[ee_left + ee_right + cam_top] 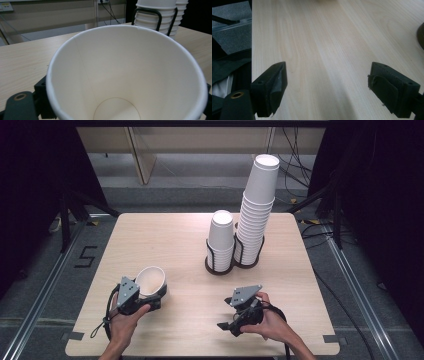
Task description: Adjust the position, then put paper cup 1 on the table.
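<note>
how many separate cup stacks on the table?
2, both inverted white paper cups in black wire holders at the far side: short stack, tall stack beside it. A loose cup sits in the left gripper.

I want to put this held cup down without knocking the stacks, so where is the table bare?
Bare wood lies left of the cup holder, from the far-left corner to the paper cup in the left gripper; also between both grippers, ahead of the open right gripper. Crowded: far right, around the short stack and tall stack.
</note>
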A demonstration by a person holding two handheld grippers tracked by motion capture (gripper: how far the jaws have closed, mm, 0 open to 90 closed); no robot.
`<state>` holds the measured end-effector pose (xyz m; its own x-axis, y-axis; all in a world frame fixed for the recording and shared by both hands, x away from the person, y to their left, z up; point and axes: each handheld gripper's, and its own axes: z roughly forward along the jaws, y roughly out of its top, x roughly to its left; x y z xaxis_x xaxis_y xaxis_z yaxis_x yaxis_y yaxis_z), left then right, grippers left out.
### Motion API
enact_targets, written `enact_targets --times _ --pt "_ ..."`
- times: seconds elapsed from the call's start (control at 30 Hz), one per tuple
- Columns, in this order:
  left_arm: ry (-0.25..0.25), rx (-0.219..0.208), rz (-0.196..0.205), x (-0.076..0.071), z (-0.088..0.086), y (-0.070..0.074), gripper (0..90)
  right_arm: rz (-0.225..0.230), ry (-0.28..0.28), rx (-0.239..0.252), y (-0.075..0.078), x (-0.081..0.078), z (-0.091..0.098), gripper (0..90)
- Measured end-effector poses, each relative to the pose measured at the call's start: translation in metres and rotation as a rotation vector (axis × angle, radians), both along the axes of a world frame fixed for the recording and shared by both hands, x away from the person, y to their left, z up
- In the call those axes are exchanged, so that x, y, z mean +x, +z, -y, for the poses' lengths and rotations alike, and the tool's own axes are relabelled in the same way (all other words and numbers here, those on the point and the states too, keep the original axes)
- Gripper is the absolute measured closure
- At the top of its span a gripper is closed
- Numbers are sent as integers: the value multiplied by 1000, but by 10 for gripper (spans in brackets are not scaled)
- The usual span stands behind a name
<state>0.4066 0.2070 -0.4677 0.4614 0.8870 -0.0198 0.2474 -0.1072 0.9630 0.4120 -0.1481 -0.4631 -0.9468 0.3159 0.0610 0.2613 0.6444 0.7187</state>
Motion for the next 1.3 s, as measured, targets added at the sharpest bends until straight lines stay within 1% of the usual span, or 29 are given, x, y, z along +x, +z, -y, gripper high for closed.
enact_targets --times 0.03,0.1,0.17,0.3,0.33,0.43,0.5,0.53,0.57,0.63,0.67,0.7,0.77,0.83,0.87,0.93,1.0,1.03,1.1,1.13,1.17,1.2,1.23,1.3 --pt "6 0 -1 1 -1 -1 129 6 7 0 0 1 1 164" --pt "13 0 -7 3 -2 -1 128 9 5 3 0 1 2 164" --pt "16 -2 -7 5 -2 -2 128 23 -3 -5 0 1 4 164" --pt "24 0 -10 11 -1 0 128 7 -17 -3 0 0 5 164" --pt "21 -3 -13 13 -2 -1 128 15 -21 -4 0 0 6 164" --pt "30 7 -22 20 -3 -2 128 14 -26 -1 0 0 8 164" --pt "32 -6 -19 26 -4 -3 128 14 -30 6 -1 1 11 164" --pt "40 -2 -26 28 -4 -2 128 14 -30 6 -1 1 11 164" --pt "47 -7 -24 33 -5 -1 128 8 -36 7 -2 1 14 164" --pt "54 -15 -29 40 -5 0 128 13 -44 6 -2 1 16 164" --pt "49 -9 -39 49 -3 1 127 16 -42 0 -1 1 17 164" --pt "49 -9 -39 49 -3 1 127 16 -42 0 -1 1 17 164" --pt "62 7 -38 63 -1 0 127 10 -51 5 -1 0 19 164" --pt "53 22 -59 76 1 0 125 10 -48 4 -2 0 19 165" --pt "68 15 -60 82 2 -1 125 15 -49 1 -1 0 20 165" --pt "73 4 -75 93 3 -2 125 16 -51 5 -2 0 21 164" --pt "90 8 -73 102 3 -2 125 16 -51 3 -1 -1 23 165" --pt "89 15 -73 107 3 -2 125 16 -51 4 -2 0 24 165" --pt "103 29 -67 117 1 -4 125 14 -58 2 -4 -1 27 166" --pt "110 34 -68 120 0 -5 125 18 -58 -1 -3 -1 28 166" --pt "110 34 -68 120 0 -5 125 16 -57 0 -3 -1 28 167" --pt "123 31 -67 123 -1 -6 124 8 -56 2 -3 -2 29 166" --pt "129 26 -68 126 -2 -6 124 16 -57 5 -4 -2 29 166" --pt "135 40 -61 133 -3 -7 124 14 -56 2 -3 -2 30 166"
